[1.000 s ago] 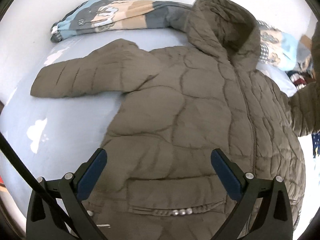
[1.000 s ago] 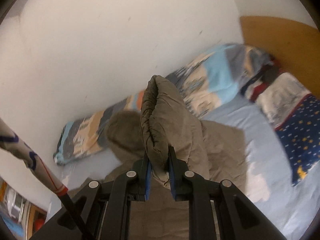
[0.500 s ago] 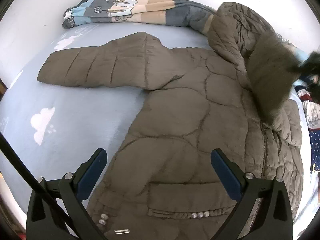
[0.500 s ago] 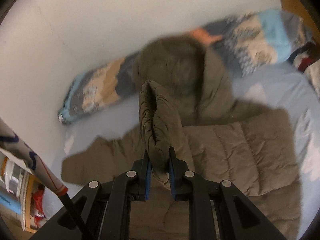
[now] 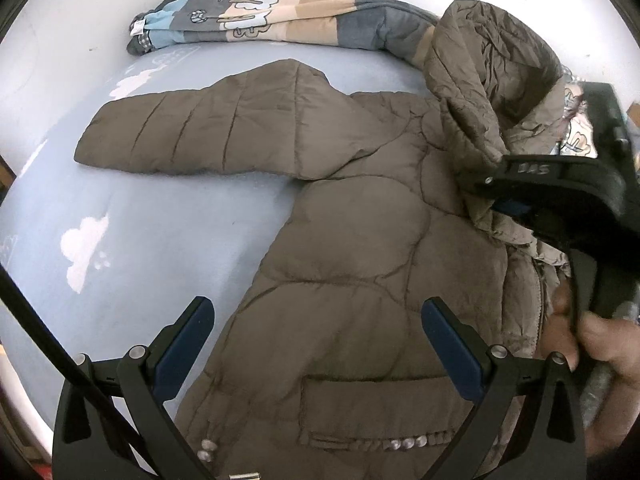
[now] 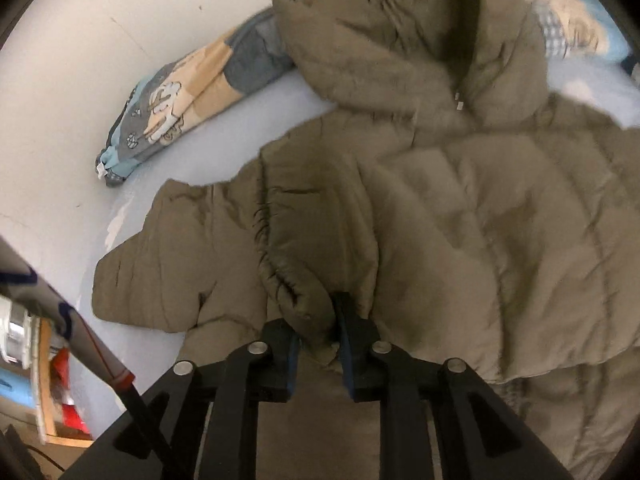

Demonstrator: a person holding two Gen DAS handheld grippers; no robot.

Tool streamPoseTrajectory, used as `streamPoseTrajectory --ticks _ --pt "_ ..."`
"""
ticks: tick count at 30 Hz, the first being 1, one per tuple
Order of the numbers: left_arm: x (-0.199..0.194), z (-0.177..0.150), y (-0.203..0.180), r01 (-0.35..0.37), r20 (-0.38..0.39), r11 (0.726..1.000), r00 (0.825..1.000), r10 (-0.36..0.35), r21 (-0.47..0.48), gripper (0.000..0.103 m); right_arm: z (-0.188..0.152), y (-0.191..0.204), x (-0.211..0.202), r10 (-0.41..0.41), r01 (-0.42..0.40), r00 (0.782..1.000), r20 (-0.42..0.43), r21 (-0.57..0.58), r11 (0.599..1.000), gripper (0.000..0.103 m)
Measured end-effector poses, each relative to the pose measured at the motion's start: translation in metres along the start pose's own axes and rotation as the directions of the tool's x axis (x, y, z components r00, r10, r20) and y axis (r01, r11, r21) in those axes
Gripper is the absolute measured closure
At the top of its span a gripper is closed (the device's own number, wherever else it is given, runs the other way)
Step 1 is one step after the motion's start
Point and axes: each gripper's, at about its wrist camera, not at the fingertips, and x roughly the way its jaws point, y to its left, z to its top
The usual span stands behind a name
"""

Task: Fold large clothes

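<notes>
A brown quilted hooded jacket (image 5: 360, 240) lies front-up on a light blue bed sheet (image 5: 160, 240), its left sleeve (image 5: 200, 136) spread out to the side and its hood (image 5: 480, 60) at the far end. My left gripper (image 5: 320, 320) hangs open above the jacket's lower front, near the pocket, with nothing in it. My right gripper (image 6: 318, 332) has the cuff of the other sleeve (image 6: 296, 288) between its pads, and its jaws are opening. That sleeve is folded in across the chest. In the left wrist view the right gripper (image 5: 496, 196) sits low over the jacket's right side.
A rolled patterned quilt (image 5: 280, 12) lies along the white wall behind the hood. A person's hand (image 5: 600, 340) holds the right gripper's handle. A floor with cluttered items (image 6: 52, 380) shows past the bed's left edge.
The right gripper has swung the held sleeve down from the air and across the jacket's front. Its jaws now stand slightly wider. The left gripper has barely shifted.
</notes>
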Motion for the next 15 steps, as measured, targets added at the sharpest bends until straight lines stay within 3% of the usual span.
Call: streamPoseTrajectory --ticks 1,3,5,9,13,15 --pt "0.001 0.001 0.0 -0.003 0.008 1.0 1.0 0.003 0.003 0.0 0.001 -0.002 -0.003 0.022 -0.022 1.0 -0.001 0.003 1.0 0.075" --pt "0.001 0.005 -0.002 -0.015 0.029 1.0 0.999 0.014 0.014 0.0 -0.002 -0.005 -0.015 0.077 -0.077 0.997 -0.003 -0.004 0.997 0.051" --pt "0.003 0.01 -0.005 -0.023 0.047 1.0 0.999 0.022 0.021 0.0 -0.003 -0.006 -0.031 0.134 -0.134 0.991 0.005 -0.023 0.991 0.039" --pt "0.005 0.015 -0.011 -0.01 0.069 1.0 0.998 0.008 0.018 0.0 -0.004 -0.024 -0.076 0.154 -0.151 0.987 0.049 -0.063 0.986 0.039" --pt "0.01 0.016 -0.024 -0.019 0.081 0.999 0.997 0.016 0.044 0.0 0.004 -0.074 -0.123 0.002 -0.001 0.983 0.185 -0.004 1.0 0.039" --pt "0.012 0.017 -0.031 -0.021 0.092 0.998 0.996 0.016 0.055 0.0 0.011 -0.113 -0.136 -0.189 0.18 0.958 0.213 0.063 0.982 0.039"
